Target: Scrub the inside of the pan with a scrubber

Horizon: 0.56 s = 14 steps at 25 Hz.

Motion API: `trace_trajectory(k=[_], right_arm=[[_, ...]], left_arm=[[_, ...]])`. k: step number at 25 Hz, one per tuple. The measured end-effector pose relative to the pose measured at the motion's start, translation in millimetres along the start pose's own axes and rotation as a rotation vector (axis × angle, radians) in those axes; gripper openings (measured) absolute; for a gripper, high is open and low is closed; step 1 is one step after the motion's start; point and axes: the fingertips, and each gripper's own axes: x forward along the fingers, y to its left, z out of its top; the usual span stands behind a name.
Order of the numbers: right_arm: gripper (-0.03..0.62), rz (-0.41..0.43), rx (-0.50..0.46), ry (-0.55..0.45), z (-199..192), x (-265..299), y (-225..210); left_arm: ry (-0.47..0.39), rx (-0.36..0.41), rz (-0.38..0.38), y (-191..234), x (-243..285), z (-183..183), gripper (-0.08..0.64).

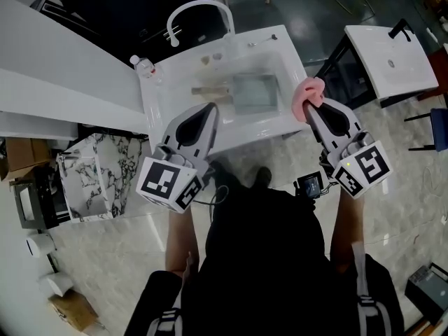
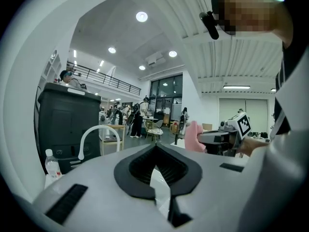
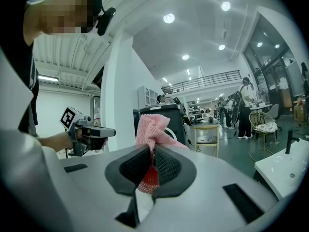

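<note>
In the head view a grey rectangular pan (image 1: 255, 92) with a wooden handle (image 1: 208, 90) lies in the white sink (image 1: 287, 121). Both grippers are held level above the sink's near edge, pointing away from me. My left gripper (image 1: 211, 108) is shut with nothing between its jaws (image 2: 155, 148). My right gripper (image 1: 309, 108) is shut on a pink mesh scrubber (image 1: 311, 91), which sticks out past the fingertips (image 3: 152, 128). Each gripper view shows the other gripper off to the side, and the pan appears in neither.
A curved white faucet (image 1: 200, 8) rises behind the sink, and a small water bottle (image 1: 143, 66) stands at its left corner. A second white basin (image 1: 390, 58) is at the right, a marbled block (image 1: 105, 165) at the left. People stand far off (image 2: 135, 117).
</note>
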Motion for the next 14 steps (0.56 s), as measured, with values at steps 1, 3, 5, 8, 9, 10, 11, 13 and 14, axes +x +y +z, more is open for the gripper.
trace_trajectory(k=[1,3,5,8,9,10,11,13,14], right_arm=[[0.041,0.002,0.000,0.002,-0.4,0.1,1.4],[0.040,0.006,-0.003,0.004,-1.1,1.6,3.5],[0.041,0.009,-0.005,0.004,-2.1,1.5,6.1],[0.040,0.009,-0.009,0.006,-3.2,-1.3,8.5],[0.040,0.009,-0.011,0.006,-3.4,-1.5,9.4],[0.040,0.009,-0.013,0.006,-3.6,-1.3,10.3],[0.040,0.009,-0.014,0.006,-3.7,-1.0,11.1],[0.040,0.009,-0.016,0.006,-4.0,-0.2,12.5],[0.040,0.008,-0.018,0.006,-4.0,0.2,13.2]], left_arm=[[0.004,0.002,-0.002,-0.7,0.3,-0.1,0.032],[0.006,0.006,-0.004,-1.0,0.8,1.0,0.032],[0.004,0.012,-0.007,-2.2,0.1,1.2,0.032],[0.004,0.014,-0.013,-5.9,-1.3,2.0,0.032],[0.004,0.015,-0.014,-6.2,-2.0,2.3,0.032],[0.003,0.016,-0.015,-6.0,-2.5,2.6,0.032],[0.003,0.018,-0.015,-5.5,-2.9,2.8,0.032],[0.001,0.021,-0.016,-4.3,-3.6,3.3,0.032],[0.001,0.022,-0.016,-3.7,-3.9,3.5,0.032]])
